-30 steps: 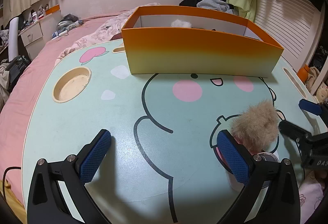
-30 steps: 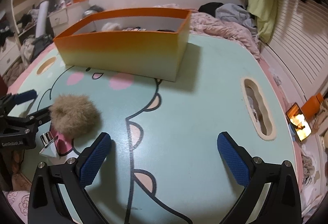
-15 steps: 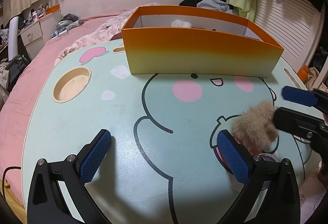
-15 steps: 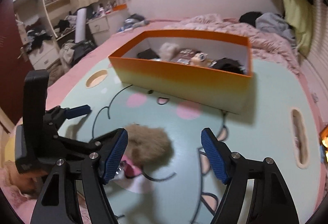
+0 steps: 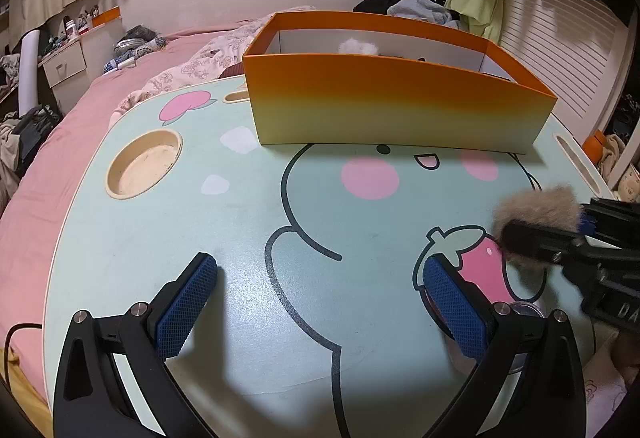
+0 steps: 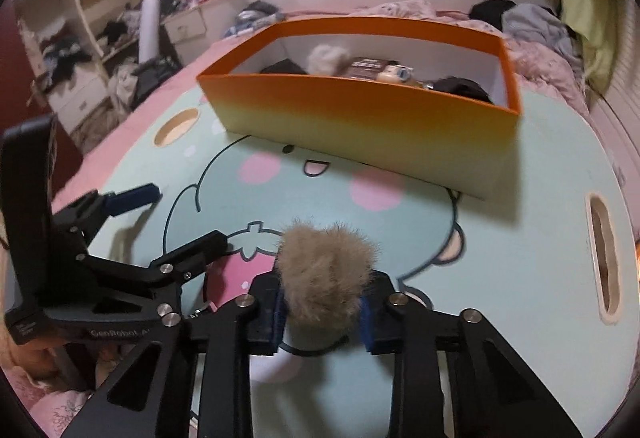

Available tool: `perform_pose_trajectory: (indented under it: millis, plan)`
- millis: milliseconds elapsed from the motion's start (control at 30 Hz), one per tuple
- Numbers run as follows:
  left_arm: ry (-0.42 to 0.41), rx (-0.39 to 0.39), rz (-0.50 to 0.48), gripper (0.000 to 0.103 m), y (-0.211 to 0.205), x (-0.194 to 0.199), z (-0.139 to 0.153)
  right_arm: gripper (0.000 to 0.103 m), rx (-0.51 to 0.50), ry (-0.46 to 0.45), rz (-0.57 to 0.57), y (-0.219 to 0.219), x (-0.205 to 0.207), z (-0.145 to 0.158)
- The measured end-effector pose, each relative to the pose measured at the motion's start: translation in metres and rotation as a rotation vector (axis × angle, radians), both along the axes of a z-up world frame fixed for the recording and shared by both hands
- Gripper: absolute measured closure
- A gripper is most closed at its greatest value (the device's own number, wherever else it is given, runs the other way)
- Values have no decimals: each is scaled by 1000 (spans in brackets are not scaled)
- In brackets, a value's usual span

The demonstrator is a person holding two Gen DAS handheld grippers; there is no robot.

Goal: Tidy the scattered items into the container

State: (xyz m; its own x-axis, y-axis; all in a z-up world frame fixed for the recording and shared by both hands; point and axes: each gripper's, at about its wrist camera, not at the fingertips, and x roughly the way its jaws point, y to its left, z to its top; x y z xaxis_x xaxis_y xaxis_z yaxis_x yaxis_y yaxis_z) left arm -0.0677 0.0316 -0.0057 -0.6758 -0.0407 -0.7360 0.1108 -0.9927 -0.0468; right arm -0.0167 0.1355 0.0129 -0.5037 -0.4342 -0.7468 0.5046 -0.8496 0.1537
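1. The tan fur pom-pom (image 6: 326, 270) sat clamped between the blue pads of the right tool (image 6: 323, 312), above the pink strawberry print (image 5: 486, 268) on the near part of the desk (image 5: 200, 222); whether it touched the surface cannot be told.
2. From the left wrist view the same pom-pom (image 5: 536, 207) appeared at the right edge, gripped by the right tool (image 5: 560, 234).
3. The left tool (image 5: 320, 302) stood wide apart with nothing between its blue pads (image 5: 186, 306), low over the front of the desk, just beside the right tool.
4. In the right wrist view the left tool (image 6: 176, 217) lay to the left of the pom-pom, its fingers spread.
5. The orange container (image 6: 360, 117) stood at the far side of the desk, well apart from the pom-pom, with its top uncovered.
6. Inside it lay a white fluffy ball (image 6: 326, 57), a brown packet (image 6: 366, 67), a small figure (image 6: 396, 73) and dark items (image 6: 460, 87).
7. A round recess (image 5: 144, 161) was set into the desk's left part, and a long slot (image 6: 602, 254) into its right edge.
8. The desk rested on a bed with a pink cover (image 5: 60, 141).
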Motion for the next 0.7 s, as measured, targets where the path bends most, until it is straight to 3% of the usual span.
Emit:
perform_pose_trajectory:
  millis: [133, 267, 467, 533, 567, 600, 700]
  plan:
    - [0, 0, -1, 0, 1, 2, 1, 77, -48, 65, -91, 30, 9, 10]
    - [0, 0, -2, 0, 0, 2, 1, 77, 46, 143, -157, 48, 23, 12]
    - [0, -3, -2, 0, 2, 8, 5, 74, 153, 151, -178, 44, 19, 3]
    - [0, -3, -3, 0, 2, 7, 5, 50, 175, 159, -188, 42, 18, 1]
    - [0, -3, -3, 0, 2, 7, 5, 19, 174, 143, -190, 42, 16, -1]
    - [0, -3, -3, 0, 2, 7, 5, 4, 171, 125, -191, 43, 13, -4]
    - [0, -5, -3, 0, 2, 9, 6, 3, 171, 119, -192, 45, 12, -5]
